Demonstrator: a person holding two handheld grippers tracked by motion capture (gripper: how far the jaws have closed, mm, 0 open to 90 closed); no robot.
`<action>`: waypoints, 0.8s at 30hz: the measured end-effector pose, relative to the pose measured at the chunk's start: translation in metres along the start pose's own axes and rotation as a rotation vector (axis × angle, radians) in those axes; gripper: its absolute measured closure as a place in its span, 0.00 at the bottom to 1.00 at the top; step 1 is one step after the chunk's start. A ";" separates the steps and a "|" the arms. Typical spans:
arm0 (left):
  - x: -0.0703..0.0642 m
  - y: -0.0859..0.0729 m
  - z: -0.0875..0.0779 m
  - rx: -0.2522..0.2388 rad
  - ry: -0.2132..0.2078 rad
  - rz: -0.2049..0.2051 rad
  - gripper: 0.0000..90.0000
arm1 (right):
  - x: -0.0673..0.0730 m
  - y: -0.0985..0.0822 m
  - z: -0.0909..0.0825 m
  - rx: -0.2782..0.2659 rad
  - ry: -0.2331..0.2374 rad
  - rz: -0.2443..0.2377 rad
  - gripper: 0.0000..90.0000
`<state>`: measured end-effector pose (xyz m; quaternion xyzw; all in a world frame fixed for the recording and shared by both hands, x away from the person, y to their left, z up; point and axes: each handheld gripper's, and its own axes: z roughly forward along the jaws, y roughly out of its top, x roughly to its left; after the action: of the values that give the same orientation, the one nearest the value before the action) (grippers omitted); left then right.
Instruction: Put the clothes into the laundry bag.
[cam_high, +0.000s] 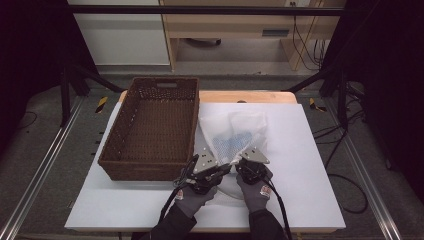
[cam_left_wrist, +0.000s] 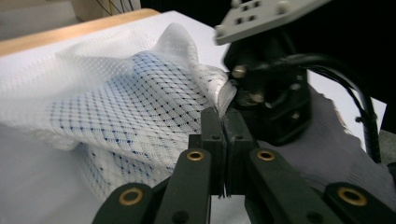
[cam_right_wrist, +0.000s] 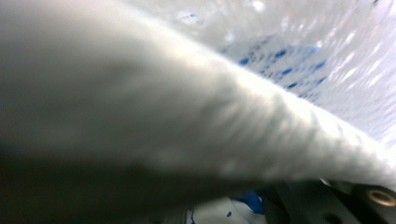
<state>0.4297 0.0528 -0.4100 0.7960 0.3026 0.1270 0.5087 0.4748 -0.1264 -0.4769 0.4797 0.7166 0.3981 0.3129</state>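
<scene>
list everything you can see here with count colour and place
mesh bag: 1, white netting with something blue-patterned inside, on the white surface right of the basket, near edge at the grippers
wicker basket: 1, dark brown, left part of the table, nothing inside it
table cover: 1, white, spread over the tabletop
tabletop edge: 1, light wood, showing at the far side
frame rails: metal, grey, along both sides of the table
left gripper: 1, black, jaws shut on the mesh bag's near edge
right gripper: 1, black with grey plate, at the bag's near edge, grip unclear
gloved hands: 2, grey gloves, bottom centre, one on each gripper
</scene>
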 end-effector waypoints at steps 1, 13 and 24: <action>0.001 -0.002 0.002 0.009 0.000 -0.005 0.99 | -0.002 -0.002 0.004 0.022 0.013 -0.004 0.82; 0.011 -0.010 0.008 0.030 0.017 -0.038 0.99 | -0.021 -0.003 -0.039 -0.002 0.246 -0.011 0.41; 0.010 -0.011 0.011 0.034 0.018 -0.040 0.99 | -0.010 -0.022 -0.022 0.152 0.263 -0.111 0.47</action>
<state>0.4398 0.0540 -0.4257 0.7972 0.3249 0.1186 0.4948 0.4498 -0.1463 -0.4845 0.4055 0.8049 0.3841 0.2007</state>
